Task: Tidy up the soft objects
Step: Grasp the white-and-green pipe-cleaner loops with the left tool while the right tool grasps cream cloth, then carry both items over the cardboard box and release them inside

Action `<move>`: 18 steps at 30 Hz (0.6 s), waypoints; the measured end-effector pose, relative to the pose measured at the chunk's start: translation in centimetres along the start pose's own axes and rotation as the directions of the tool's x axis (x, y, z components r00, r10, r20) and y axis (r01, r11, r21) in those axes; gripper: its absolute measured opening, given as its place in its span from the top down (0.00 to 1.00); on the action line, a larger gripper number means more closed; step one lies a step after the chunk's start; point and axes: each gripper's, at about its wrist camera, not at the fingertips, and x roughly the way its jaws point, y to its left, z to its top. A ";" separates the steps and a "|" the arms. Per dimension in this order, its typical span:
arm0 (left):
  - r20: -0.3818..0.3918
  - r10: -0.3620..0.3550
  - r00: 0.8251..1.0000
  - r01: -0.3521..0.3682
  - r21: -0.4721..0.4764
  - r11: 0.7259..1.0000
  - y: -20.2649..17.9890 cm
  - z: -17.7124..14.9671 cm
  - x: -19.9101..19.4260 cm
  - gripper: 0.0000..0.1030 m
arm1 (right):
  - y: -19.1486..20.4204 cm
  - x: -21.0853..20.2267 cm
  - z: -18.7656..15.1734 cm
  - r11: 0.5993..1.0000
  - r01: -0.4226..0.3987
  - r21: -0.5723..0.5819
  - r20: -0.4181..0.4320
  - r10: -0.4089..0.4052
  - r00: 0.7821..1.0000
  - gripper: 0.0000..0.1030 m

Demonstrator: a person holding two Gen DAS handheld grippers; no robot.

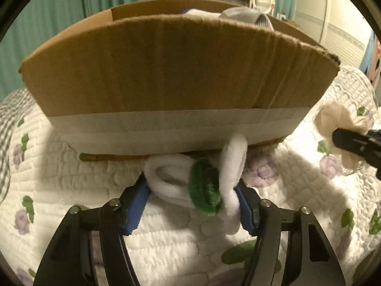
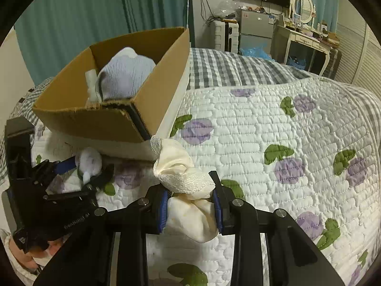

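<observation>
**Operator:** What does each gripper hold, and why is it held that way?

**Technician:** You have 2 loads. Your left gripper (image 1: 193,188) is closed on a white and green plush bundle (image 1: 202,183); the 2 blue pads press its white loops from both sides, with the green ring between them. The bundle sits at lower centre of the left wrist view, just in front of the cardboard box (image 1: 176,71) and low against its near wall, over the quilted bed (image 1: 71,178). I judge this a carry grip: pinching the loops across their width keeps a limp item from slipping out.

**Operator:** And the right side?

**Technician:** Your right gripper (image 2: 191,205) is clamped on a cream cloth bundle (image 2: 188,190). The cloth bulges above and below the pads at lower centre of the right wrist view, so the jaws are nearly together with fabric filling the gap. Its top end reaches toward the box's near corner; whether it touches the cardboard cannot be told.

**Operator:** Where must the loads go?

**Technician:** Probably into the box, at upper left of the right wrist view. It is open-topped and already contains 1 pale blue knitted item (image 2: 126,76). Both bundles are below the rim, outside the walls. In my judgement you must raise each gripper above the rim before releasing, and the light box may shift on the soft bed if nudged.
</observation>
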 end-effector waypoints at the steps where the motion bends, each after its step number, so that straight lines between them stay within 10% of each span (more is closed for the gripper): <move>1: 0.001 -0.008 1.000 0.008 -0.003 1.000 0.1 -0.1 -0.3 0.41 | 0.0 0.0 -0.1 1.000 0.001 0.000 -0.001 -0.001 1.000 0.71; 18: 0.088 -0.068 0.994 0.065 0.036 0.997 2.9 -1.9 -9.7 0.42 | 1.7 -5.0 -1.5 0.999 -0.039 -0.023 0.079 0.041 0.996 0.71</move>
